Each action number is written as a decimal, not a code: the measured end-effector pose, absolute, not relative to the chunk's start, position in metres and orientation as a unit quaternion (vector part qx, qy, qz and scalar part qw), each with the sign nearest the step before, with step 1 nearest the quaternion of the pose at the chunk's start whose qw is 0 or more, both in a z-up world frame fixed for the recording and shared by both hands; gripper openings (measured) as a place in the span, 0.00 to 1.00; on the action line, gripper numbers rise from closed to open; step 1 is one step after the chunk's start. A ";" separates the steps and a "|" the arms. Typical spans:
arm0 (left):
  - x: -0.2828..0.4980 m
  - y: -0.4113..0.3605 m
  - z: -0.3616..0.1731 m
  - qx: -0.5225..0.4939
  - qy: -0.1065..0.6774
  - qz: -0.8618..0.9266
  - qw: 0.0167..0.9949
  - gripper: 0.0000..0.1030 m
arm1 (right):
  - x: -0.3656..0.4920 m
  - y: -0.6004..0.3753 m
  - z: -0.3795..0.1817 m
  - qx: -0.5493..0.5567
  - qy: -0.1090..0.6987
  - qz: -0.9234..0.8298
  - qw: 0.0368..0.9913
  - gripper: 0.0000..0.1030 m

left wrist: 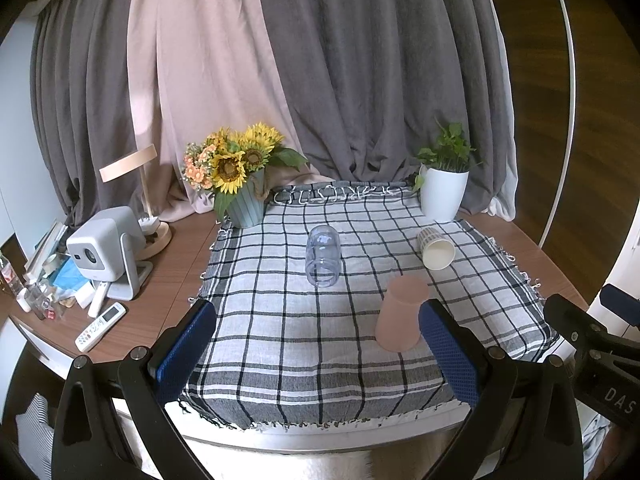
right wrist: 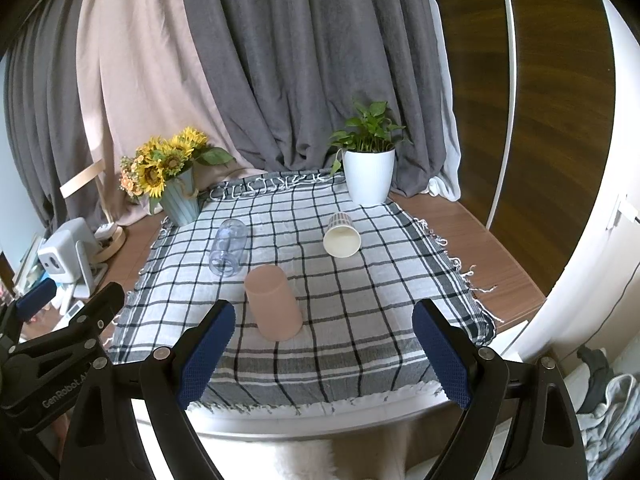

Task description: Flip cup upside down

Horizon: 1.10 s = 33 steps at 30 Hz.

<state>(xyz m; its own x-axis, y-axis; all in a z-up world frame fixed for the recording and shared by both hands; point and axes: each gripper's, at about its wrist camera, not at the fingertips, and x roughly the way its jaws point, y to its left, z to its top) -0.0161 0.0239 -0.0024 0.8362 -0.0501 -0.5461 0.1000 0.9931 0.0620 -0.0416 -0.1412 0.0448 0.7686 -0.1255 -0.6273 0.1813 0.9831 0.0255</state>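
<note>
Pink cup: a matte pink plastic tumbler [left wrist: 401, 314] [right wrist: 273, 303] stands mouth-down on the near half of the cloth, closed base uppermost, leaning slightly in both fisheye views.
Pink cup vs. left gripper: the cup sits just inside the right-hand blue pad of the left gripper [left wrist: 318, 350] as seen from the left wrist; contact cannot be confirmed.
Pink cup vs. right gripper: the cup sits near the left-hand blue pad of the right gripper [right wrist: 324, 350], ahead of the pad tip and apart from it.
Left gripper state: jaws spread wide, nothing held between the pads.
Right gripper state: jaws spread wide, nothing held between the pads.
Clear cup: a transparent bluish plastic cup [left wrist: 322, 255] [right wrist: 229, 247] lies on its side beyond the pink cup, mouth facing the cameras.
Paper cup: a white paper cup with a striped outer wall [left wrist: 435, 249] [right wrist: 341, 235] lies on its side toward the right of the cloth, mouth facing the cameras, well apart from the clear cup.
Cloth: a grey-and-white checked fringed cloth [left wrist: 320, 344] [right wrist: 352, 320] carries all three cups.
Table: a brown wood-grain tabletop [left wrist: 176, 272] [right wrist: 492, 264] lies under the cloth.
Rear left: a sunflower bouquet in a ribbed blue-green pot [left wrist: 236, 176] [right wrist: 172, 176] stands at the far left corner of the cloth.
Rear right: a green plant in a ribbed white pot [left wrist: 444, 184] [right wrist: 368, 168] stands at the far right corner.
Table left side: a small white projector [left wrist: 106, 248] [right wrist: 66, 252] and a white remote control [left wrist: 100, 326].
Backdrop: grey and beige curtains [left wrist: 320, 80] [right wrist: 280, 72].
</note>
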 end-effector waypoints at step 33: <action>-0.014 0.022 0.003 0.044 0.282 -0.038 0.958 1.00 | -0.045 -0.144 0.046 0.043 0.331 -0.084 0.939 0.88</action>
